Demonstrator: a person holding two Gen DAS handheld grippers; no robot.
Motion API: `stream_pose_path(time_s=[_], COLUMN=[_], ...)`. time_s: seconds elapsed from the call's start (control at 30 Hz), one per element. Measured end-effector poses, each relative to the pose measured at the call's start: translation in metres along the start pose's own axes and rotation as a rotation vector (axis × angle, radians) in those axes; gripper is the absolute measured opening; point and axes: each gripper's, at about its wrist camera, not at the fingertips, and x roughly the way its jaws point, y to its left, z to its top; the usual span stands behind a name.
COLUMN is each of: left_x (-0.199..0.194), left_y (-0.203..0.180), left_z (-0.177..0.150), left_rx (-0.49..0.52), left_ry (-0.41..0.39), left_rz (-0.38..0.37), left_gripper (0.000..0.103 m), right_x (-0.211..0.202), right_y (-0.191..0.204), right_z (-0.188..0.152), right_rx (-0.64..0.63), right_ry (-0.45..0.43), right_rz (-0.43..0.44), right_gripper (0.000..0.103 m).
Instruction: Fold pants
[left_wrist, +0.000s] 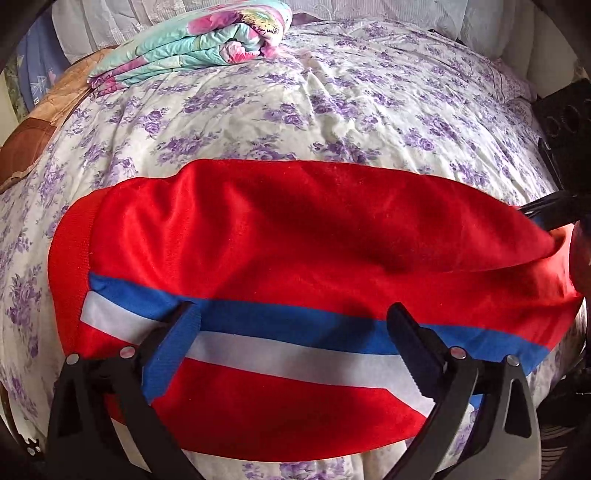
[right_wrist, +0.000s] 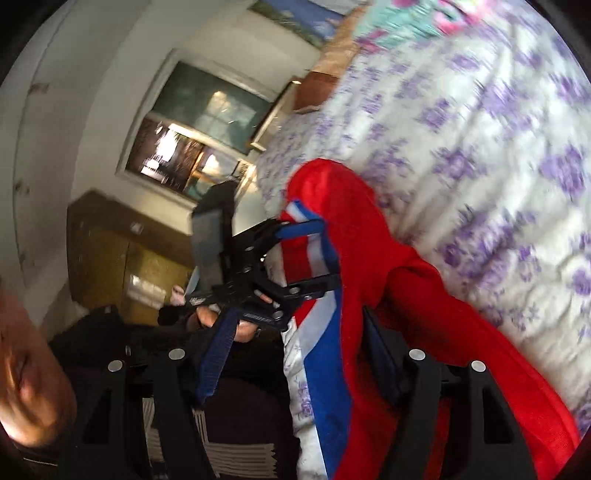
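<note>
Red pants (left_wrist: 295, 229) with a blue and white side stripe lie folded across a bed sheet (left_wrist: 295, 103) printed with purple flowers. My left gripper (left_wrist: 293, 325) hovers over the stripe at the near edge. Its jaws are wide open and its pads touch no cloth. It shows in the right wrist view too, as left gripper (right_wrist: 314, 256) over the pants' striped end. My right gripper (right_wrist: 299, 325) is at the other end of the pants (right_wrist: 369, 258). The red cloth runs between its spread fingers and lies against the far one, but is not pinched. In the left wrist view the right gripper (left_wrist: 543, 208) shows at the right edge.
A folded flowered quilt (left_wrist: 192, 48) lies at the back left of the bed, and a brown patterned blanket (left_wrist: 26, 147) at the left edge. A black box (left_wrist: 565, 114) stands on the right. Beyond the bed are a window (right_wrist: 207, 122) and a wooden cabinet (right_wrist: 122, 258).
</note>
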Motion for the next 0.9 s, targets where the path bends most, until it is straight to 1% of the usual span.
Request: stream_pose_path(time_s=[0.1, 0.23, 0.33, 0.37, 0.4, 0.43, 0.5, 0.57, 0.6, 0.67, 0.73, 0.77, 0.83, 0.9], left_x=[-0.001, -0.001, -0.001, -0.001, -0.001, -0.001, -0.001, 0.0, -0.001, -0.001, -0.003, -0.003, -0.003, -0.002], left_y=[0.001, 0.001, 0.001, 0.001, 0.001, 0.0, -0.001, -0.002, -0.002, -0.001, 0.001, 0.001, 0.0, -0.002], left_z=[0.0, -0.001, 0.0, 0.0, -0.001, -0.001, -0.001, -0.001, -0.002, -0.002, -0.004, -0.004, -0.003, -0.003], left_rx=[-0.003, -0.005, -0.003, -0.003, -0.005, -0.007, -0.008, -0.008, -0.009, -0.008, -0.008, -0.007, -0.005, 0.0], left_ry=[0.002, 0.003, 0.003, 0.003, 0.002, 0.002, 0.002, 0.005, 0.007, 0.011, 0.007, 0.006, 0.004, 0.002], left_rz=[-0.006, -0.007, -0.007, -0.005, -0.003, 0.001, 0.009, 0.015, 0.013, 0.014, 0.002, 0.0, 0.002, 0.01], left_gripper=[0.098, 0.098, 0.098, 0.098, 0.098, 0.098, 0.098, 0.098, 0.098, 0.098, 0.098, 0.098, 0.098, 0.098], right_x=[-0.007, -0.008, -0.016, -0.015, -0.011, -0.003, 0.023, 0.052, 0.062, 0.068, 0.063, 0.056, 0.04, 0.02], right_y=[0.018, 0.032, 0.041, 0.042, 0.042, 0.041, 0.034, 0.021, 0.014, 0.009, 0.011, 0.012, 0.013, 0.009], right_z=[-0.004, -0.007, -0.01, -0.008, -0.005, -0.001, 0.01, 0.017, 0.017, 0.013, 0.007, 0.005, 0.004, 0.009], right_rx=[-0.077, -0.143, -0.185, -0.19, -0.193, -0.191, -0.176, -0.126, -0.1, -0.08, -0.094, -0.093, -0.086, -0.06], right_ry=[-0.001, -0.001, -0.034, -0.043, -0.041, -0.033, 0.013, 0.097, 0.127, 0.152, 0.143, 0.124, 0.078, 0.01], right_rz=[-0.018, -0.104, -0.144, -0.157, -0.16, -0.161, -0.166, -0.189, -0.199, -0.185, -0.207, -0.204, -0.202, -0.206], right_gripper=[0.07, 0.07, 0.075, 0.078, 0.079, 0.079, 0.079, 0.079, 0.079, 0.08, 0.08, 0.08, 0.08, 0.08])
